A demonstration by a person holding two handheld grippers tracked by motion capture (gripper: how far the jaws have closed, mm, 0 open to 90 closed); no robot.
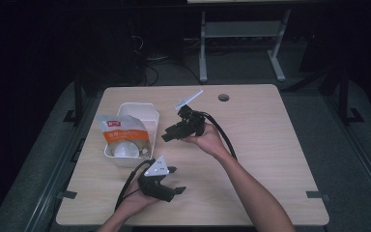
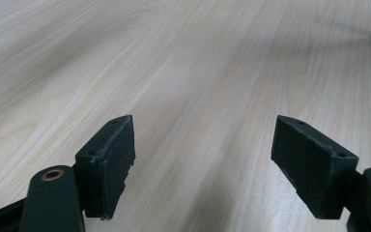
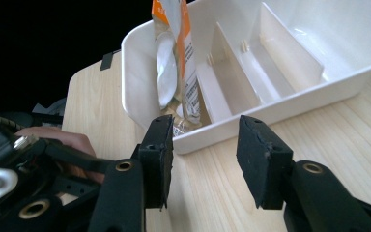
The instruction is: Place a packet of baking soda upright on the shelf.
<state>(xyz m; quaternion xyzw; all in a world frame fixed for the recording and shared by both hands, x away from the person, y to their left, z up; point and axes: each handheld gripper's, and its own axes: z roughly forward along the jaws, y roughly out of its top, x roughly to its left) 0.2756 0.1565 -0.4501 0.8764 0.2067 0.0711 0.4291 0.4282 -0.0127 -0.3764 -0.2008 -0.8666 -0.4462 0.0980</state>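
The orange-and-white pouch (image 1: 125,135) stands propped in the end slot of the white divided bin (image 1: 147,116), so the right gripper (image 1: 170,134) hangs beside it with jaws apart and empty, while the left gripper (image 1: 174,180) rests wide open over the bench (image 1: 261,145).

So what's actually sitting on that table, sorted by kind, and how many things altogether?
White divided tray: 1
Orange-and-white pouch, standing in the tray's end compartment: 1
Hand-held grippers: 2, the left gripper and the right gripper, both with jaws apart and nothing between them
Total: 4
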